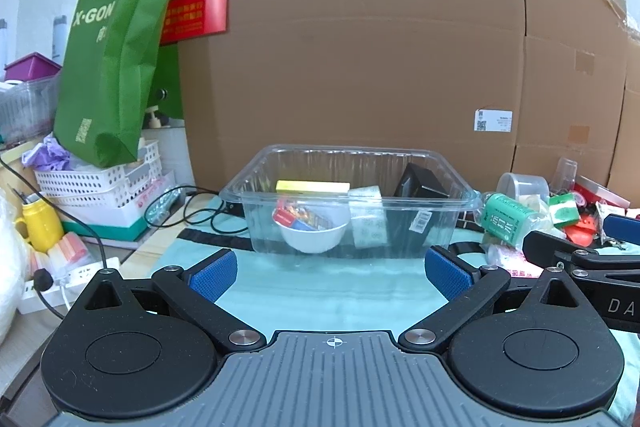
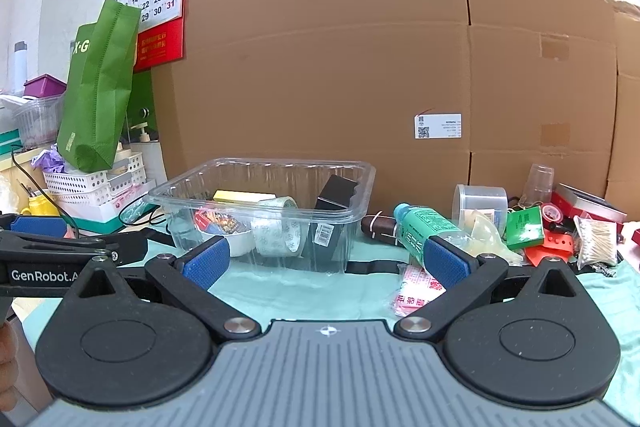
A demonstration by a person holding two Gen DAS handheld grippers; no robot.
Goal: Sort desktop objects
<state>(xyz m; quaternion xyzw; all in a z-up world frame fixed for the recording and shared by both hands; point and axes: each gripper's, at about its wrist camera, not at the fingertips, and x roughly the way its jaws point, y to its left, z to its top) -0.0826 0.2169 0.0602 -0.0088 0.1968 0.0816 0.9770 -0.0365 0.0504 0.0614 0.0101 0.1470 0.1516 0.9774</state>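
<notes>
Both grippers hover low over the tabletop [image 1: 320, 291], which is covered with a pale green cloth. The left gripper [image 1: 332, 273] has its blue-padded fingers [image 1: 214, 275] spread wide with nothing between them, facing the clear plastic tray [image 1: 460, 187] just ahead. The right gripper [image 2: 326, 261] is likewise spread wide and holds nothing.

Inside the tray sit a white bowl [image 1: 316, 237] holding small colourful packets, a yellow box [image 1: 312, 186], a roll of clear tape [image 2: 278, 227] and a black box [image 2: 334, 193].

To the tray's right lies a loose pile: a green-labelled bottle [image 2: 426, 227] on its side, a brown cigar [image 2: 378, 227], a green carton [image 2: 524, 227], a bag of cotton swabs [image 2: 596, 243] and a pink packet [image 2: 416, 287] near the right gripper's right finger. Large cardboard boxes [image 1: 360, 47] stand behind.
</notes>
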